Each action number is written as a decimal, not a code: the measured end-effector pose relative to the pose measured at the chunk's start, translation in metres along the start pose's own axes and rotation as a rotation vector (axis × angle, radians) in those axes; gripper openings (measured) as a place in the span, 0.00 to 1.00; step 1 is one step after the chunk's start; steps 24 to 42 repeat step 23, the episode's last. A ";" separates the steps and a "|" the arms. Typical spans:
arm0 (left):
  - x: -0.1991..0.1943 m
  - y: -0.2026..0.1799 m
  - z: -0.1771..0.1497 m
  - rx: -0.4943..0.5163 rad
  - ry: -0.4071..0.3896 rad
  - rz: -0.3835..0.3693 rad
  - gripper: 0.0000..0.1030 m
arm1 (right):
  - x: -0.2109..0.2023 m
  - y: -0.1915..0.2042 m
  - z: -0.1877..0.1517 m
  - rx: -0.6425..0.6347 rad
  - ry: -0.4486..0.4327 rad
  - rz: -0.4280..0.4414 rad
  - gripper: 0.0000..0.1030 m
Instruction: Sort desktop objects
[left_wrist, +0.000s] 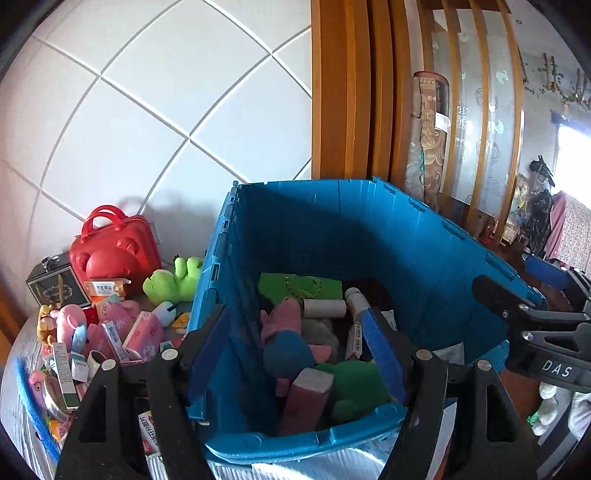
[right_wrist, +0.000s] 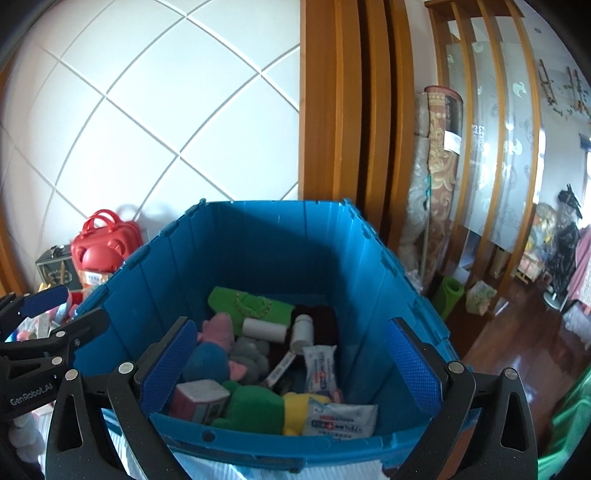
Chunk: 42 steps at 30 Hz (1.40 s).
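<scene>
The pile of loose items (left_wrist: 107, 332) is lying at the far left on the surface (left_wrist: 22, 406), well apart from the wall's white tiles: pink packets, small boxes, a green plush frog (left_wrist: 173, 278) and a red case (left_wrist: 112, 251) standing at the back against the wall. Just beside them, the blue crate (left_wrist: 369, 229) is standing with its top open, its left wall close to the frog.

The left gripper (left_wrist: 299, 350) is tilting downward over the crate's near-left corner. Its jaws are standing partly open with nothing between the pads; the left finger is hanging outside the crate wall, the right finger above the contents. Inside the crate a pink and blue plush (left_wrist: 284, 332), a green plush (left_wrist: 354, 387), a green pouch (left_wrist: 299, 286) and a white roll (left_wrist: 325, 308) are lying jumbled on the bottom, with the upper walls bare and plenty of room above them.

The right gripper (right_wrist: 290, 363) is also pointing down into the crate (right_wrist: 266, 236), centred over its near rim. Its jaws are spread wide, one pad near each side wall, gripping nothing. Below them two wipe packets (right_wrist: 340, 419) and a white bottle (right_wrist: 303, 330) are resting among the plush toys.

To the right of the crate, a wooden door frame (right_wrist: 351, 110), a rolled carpet (right_wrist: 439, 177) and open wooden floor (right_wrist: 517, 343) are showing.
</scene>
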<state>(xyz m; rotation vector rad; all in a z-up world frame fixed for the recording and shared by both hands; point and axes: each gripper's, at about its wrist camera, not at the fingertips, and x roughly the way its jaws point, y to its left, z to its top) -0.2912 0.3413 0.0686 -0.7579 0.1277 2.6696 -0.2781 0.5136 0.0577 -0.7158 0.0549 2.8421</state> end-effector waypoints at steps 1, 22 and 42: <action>-0.001 0.001 -0.001 0.000 -0.003 0.000 0.71 | 0.000 0.000 -0.001 0.000 0.004 0.000 1.00; -0.022 0.007 -0.007 -0.015 -0.042 0.036 0.71 | 0.002 0.007 -0.004 -0.027 0.013 -0.004 1.00; -0.022 0.007 -0.007 -0.015 -0.042 0.038 0.71 | 0.003 0.008 -0.004 -0.028 0.014 -0.005 1.00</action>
